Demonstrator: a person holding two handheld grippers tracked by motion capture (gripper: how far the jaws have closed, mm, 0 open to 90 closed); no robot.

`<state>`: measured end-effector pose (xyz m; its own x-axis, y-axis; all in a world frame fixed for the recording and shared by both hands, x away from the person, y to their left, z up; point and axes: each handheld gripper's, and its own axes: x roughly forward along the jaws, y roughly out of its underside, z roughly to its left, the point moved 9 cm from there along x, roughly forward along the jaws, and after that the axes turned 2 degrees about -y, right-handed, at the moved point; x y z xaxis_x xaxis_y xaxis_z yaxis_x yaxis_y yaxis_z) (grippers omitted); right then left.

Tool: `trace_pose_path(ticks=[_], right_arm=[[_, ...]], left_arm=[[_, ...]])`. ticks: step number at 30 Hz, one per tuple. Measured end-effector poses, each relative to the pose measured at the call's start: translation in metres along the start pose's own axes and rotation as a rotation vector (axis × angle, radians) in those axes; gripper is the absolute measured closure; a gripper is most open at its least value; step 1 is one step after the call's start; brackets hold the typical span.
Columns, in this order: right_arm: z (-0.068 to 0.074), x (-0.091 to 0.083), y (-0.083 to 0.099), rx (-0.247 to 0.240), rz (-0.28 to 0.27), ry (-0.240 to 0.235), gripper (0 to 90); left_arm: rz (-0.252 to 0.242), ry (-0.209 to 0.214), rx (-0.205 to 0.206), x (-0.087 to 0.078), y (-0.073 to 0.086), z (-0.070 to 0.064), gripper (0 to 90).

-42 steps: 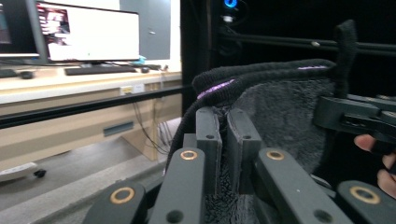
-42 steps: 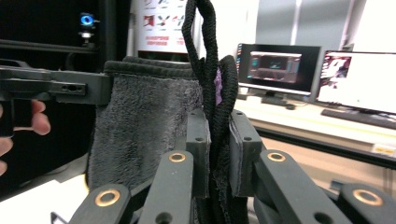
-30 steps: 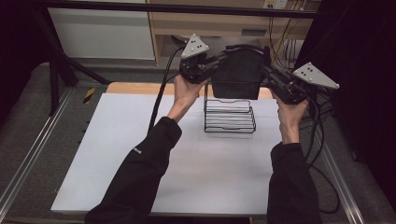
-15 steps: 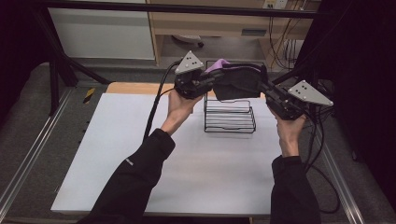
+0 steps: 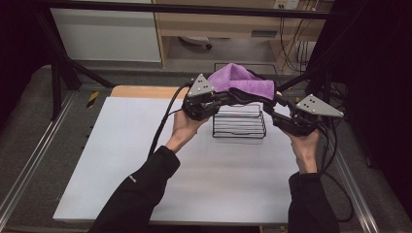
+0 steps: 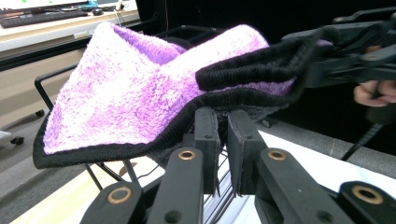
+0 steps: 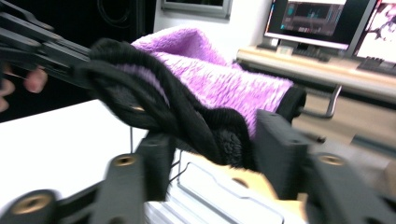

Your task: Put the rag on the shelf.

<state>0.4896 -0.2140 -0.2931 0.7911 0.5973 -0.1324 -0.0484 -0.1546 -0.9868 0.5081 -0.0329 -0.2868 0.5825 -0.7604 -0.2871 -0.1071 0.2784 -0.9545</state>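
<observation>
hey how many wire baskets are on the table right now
1. The black wire basket stands on the white table, toward its far edge, under the purple cloth held between the left gripper and right gripper.

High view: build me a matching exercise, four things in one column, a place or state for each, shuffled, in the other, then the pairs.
Things
1. Purple fleece cloth with black knitted edge
2. Black wire rack
3. Left tongs
4. White tabletop

Places or states
A. Standing on the table, under the cloth
B. Gripping the cloth's black edge at its left end
C. Held up in the air between the two tongs
D. Lying flat beneath the rack and the person's forearms

Pairs: 1-C, 2-A, 3-B, 4-D
</observation>
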Motion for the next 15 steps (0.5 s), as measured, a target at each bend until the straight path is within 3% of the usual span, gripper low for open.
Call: trace_pose_path(ticks=[3,8,12,15], right_arm=[[0.007,-0.008,0.002,0.059,0.016,-0.022,30.8],[0.020,-0.017,-0.004,0.077,0.005,-0.056,26.9],[0.018,-0.008,-0.004,0.084,0.047,-0.027,43.5],[0.016,0.003,0.006,0.091,0.091,-0.015,60.0]], left_arm=[[0.017,-0.017,0.013,0.002,0.003,0.000,82.5],[0.052,-0.065,0.082,0.006,0.010,-0.004,81.0],[0.033,-0.056,0.057,0.000,0.008,-0.006,77.9],[0.036,-0.029,0.019,-0.013,0.006,-0.005,66.3]])
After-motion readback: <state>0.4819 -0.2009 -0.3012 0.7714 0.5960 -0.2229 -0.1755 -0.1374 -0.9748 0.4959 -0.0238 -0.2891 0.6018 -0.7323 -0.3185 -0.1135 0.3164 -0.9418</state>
